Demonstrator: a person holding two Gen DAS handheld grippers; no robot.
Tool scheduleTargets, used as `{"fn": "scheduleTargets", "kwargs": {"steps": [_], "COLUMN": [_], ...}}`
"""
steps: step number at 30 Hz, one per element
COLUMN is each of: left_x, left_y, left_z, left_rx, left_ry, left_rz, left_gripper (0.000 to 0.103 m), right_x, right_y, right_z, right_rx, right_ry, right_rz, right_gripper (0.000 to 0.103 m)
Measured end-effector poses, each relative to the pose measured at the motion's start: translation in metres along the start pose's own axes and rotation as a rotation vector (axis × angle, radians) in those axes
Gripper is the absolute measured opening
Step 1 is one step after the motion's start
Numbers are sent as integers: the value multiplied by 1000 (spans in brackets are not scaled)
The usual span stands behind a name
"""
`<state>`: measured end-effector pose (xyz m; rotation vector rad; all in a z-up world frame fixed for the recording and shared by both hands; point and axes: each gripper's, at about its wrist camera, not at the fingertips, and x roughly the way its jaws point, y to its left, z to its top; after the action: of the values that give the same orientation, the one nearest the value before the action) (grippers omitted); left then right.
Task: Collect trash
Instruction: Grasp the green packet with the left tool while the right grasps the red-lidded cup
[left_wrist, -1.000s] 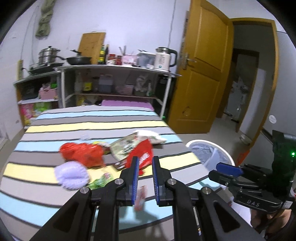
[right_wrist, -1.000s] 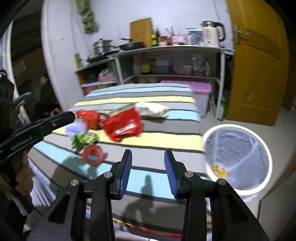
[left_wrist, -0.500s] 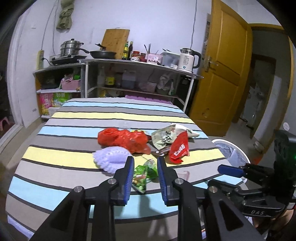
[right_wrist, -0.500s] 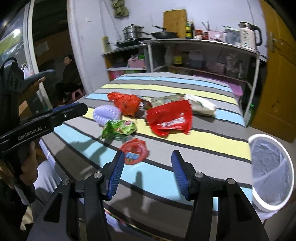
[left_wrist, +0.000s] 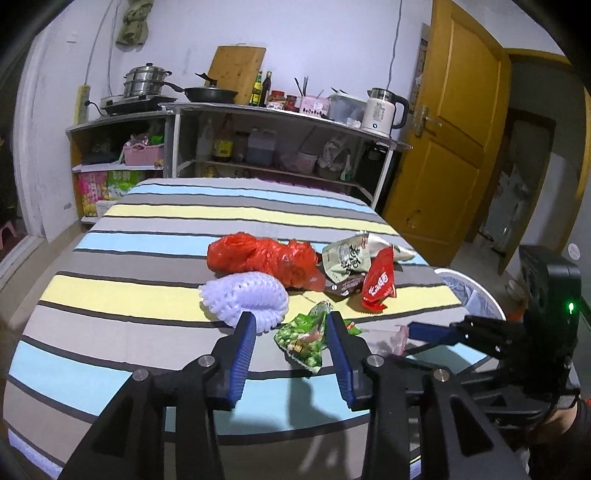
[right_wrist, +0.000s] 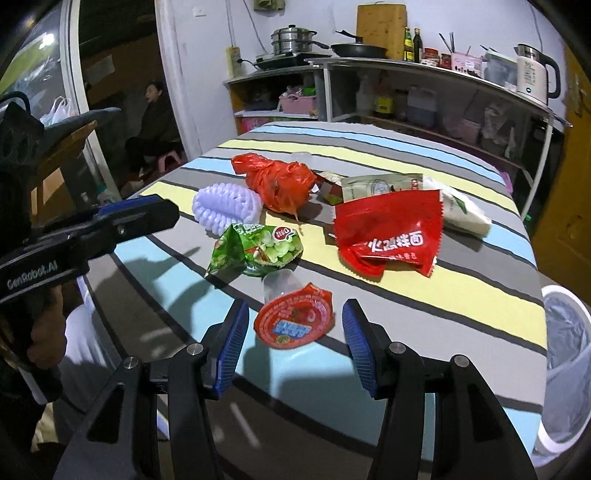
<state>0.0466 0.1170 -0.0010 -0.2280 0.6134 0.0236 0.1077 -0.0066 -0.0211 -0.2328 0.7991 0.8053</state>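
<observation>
Trash lies on a striped table (left_wrist: 147, 295): a green snack bag (left_wrist: 304, 338) (right_wrist: 255, 249), a white foam net (left_wrist: 245, 295) (right_wrist: 225, 208), a red plastic bag (left_wrist: 262, 256) (right_wrist: 279, 181), a red noodle wrapper (left_wrist: 380, 282) (right_wrist: 391, 232), a pale green pouch (left_wrist: 347, 254) and a clear cup with a red lid (right_wrist: 293, 319). My left gripper (left_wrist: 290, 325) is open, with the green bag between its fingers. My right gripper (right_wrist: 293, 321) is open around the red-lidded cup. The white-rimmed trash bin (right_wrist: 565, 354) (left_wrist: 469, 291) stands at the table's right.
Kitchen shelves (left_wrist: 280, 114) with pots, bottles and a kettle (left_wrist: 384, 109) stand behind the table. A yellow door (left_wrist: 454, 147) is at the right. A person (right_wrist: 151, 125) sits in the doorway at the far left.
Both grippers have opened wider and swung left and closer to the table. The left one now frames the green bag, the right one the red-lidded cup.
</observation>
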Motion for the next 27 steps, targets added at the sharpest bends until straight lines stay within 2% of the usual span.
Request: {"fn": "scheduleTargets", "kwargs": {"steps": [9, 10, 11, 12, 21, 22, 23, 24, 27], "left_x": [22, 24, 25, 27, 48, 50, 53, 55, 56], "left_y": [-4, -6, -7, -9, -19, -19, -20, -20, -20], "left_z": [-11, -12, -13, -13, -12, -12, -12, -12, -14], "left_rx": [37, 44, 50, 56, 96, 98, 98, 99, 92], "left_ry": [58, 63, 67, 70, 99, 104, 108, 113, 115], "left_rz": [-30, -35, -39, -45, -45, -42, -42, -39, -24], "left_gripper": [39, 39, 39, 39, 39, 36, 25, 21, 19], "right_x": [21, 20, 19, 17, 7, 5, 2, 0, -6], "right_y": [-9, -11, -14, -14, -24, -25, -27, -29, -34], "right_z": [2, 1, 0, 0, -4, -5, -5, -7, -9], "right_rx": [8, 19, 28, 31, 53, 57, 62, 66, 81], "right_ry": [75, 77, 71, 66, 45, 42, 39, 36, 26], "right_rz": [-16, -11, -7, -5, -17, -19, -22, -25, -36], "right_gripper": [54, 52, 45, 43, 42, 42, 42, 42, 42]}}
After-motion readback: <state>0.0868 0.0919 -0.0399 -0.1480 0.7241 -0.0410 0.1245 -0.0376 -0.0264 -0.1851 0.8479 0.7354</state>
